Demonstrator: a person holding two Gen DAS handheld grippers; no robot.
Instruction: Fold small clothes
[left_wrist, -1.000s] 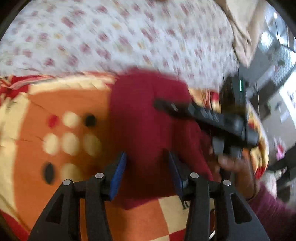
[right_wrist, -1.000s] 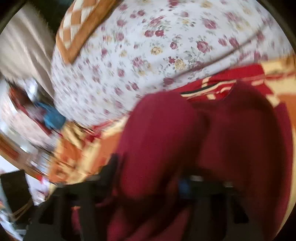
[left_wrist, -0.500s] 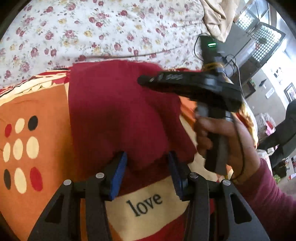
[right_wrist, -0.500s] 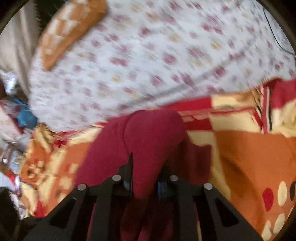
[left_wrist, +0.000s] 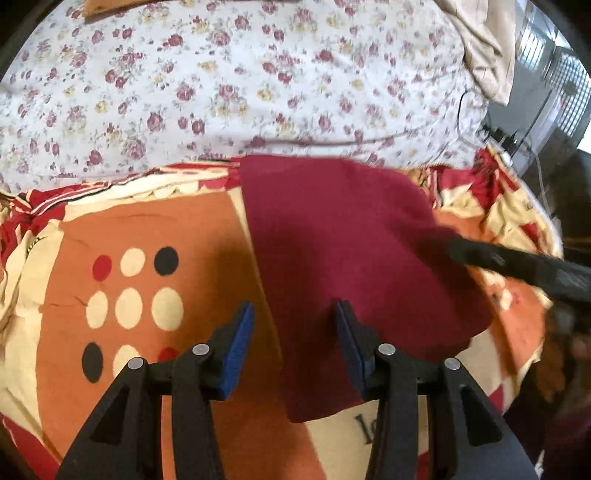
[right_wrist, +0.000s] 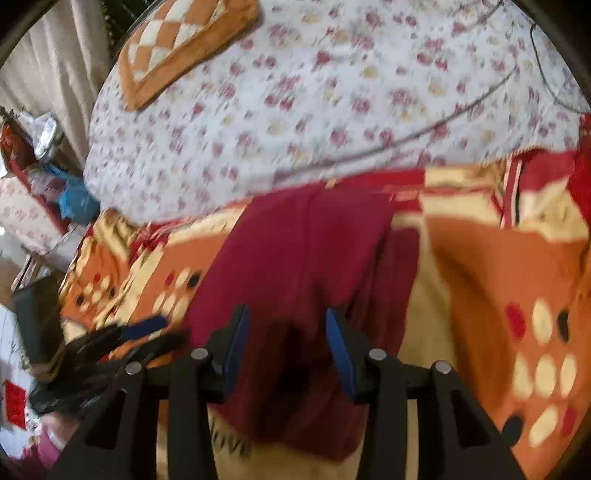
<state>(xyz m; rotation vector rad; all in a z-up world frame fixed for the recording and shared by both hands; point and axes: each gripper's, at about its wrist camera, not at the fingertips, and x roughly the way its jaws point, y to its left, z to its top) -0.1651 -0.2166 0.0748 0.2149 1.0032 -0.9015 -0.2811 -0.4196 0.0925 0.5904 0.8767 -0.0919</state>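
A floral sheet (left_wrist: 221, 85) covers the far half of the bed in both views. Nearer lies an orange blanket (left_wrist: 147, 229) with cream and red patches and clusters of dots.

On the blanket rests the maroon garment (left_wrist: 343, 243), folded into a rough rectangle. The left view shows its top smooth and flat, its far edge at the seam where blanket meets sheet. The right view shows more of its layering: a lengthwise fold line and a lower layer sticking out along one side (right_wrist: 399, 273) (this picture is fairly blurred).

Only the right view takes in a checked orange cushion (right_wrist: 177, 48) at the sheet's far end, curtains and floor clutter beyond the bed. Only the left view shows beige cloth (left_wrist: 484, 48) hanging at the far corner, with dark equipment beside it. A thin cable (right_wrist: 424, 129) crosses the sheet.

The left gripper (left_wrist: 293, 347) is spread wide, blue pads (left_wrist: 238, 350) apart, straddling the garment's near left edge and pinching nothing. The right gripper (right_wrist: 286, 350) is likewise spread, poised over the garment's near end with cloth between its pads but not pinched. Each view catches the other gripper at its edge, blurred.
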